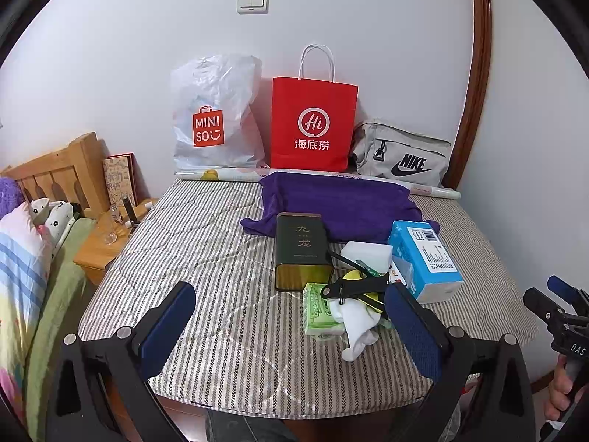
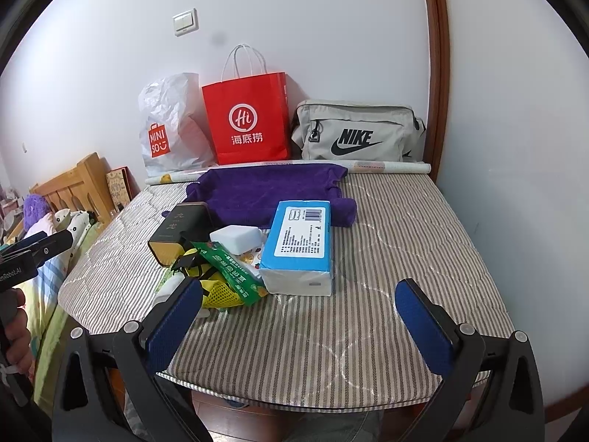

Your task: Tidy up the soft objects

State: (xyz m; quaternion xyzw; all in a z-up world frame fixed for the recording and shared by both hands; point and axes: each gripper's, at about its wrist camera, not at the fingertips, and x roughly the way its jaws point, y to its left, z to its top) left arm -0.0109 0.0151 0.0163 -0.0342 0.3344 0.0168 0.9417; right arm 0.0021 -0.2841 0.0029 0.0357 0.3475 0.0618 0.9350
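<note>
A pile lies mid-mattress: a purple towel (image 1: 342, 202) spread at the back, a blue tissue pack (image 1: 423, 258), a white sponge block (image 1: 368, 254), a green tissue packet (image 1: 318, 309), a white sock (image 1: 359, 326), a yellow mesh item (image 2: 217, 291) and a dark tea tin (image 1: 300, 250). My left gripper (image 1: 291, 316) is open and empty, low over the mattress front, its right finger beside the sock. My right gripper (image 2: 300, 313) is open and empty, just in front of the blue tissue pack (image 2: 300, 243); its left finger is near the yellow mesh item.
A white Miniso bag (image 1: 217, 118), a red paper bag (image 1: 313, 125) and a grey Nike bag (image 1: 401, 156) stand against the wall behind a paper roll (image 2: 386, 166). A bed with a wooden headboard (image 1: 55, 173) and a nightstand (image 1: 106, 239) are left. The striped mattress (image 2: 405, 239) ends near the grippers.
</note>
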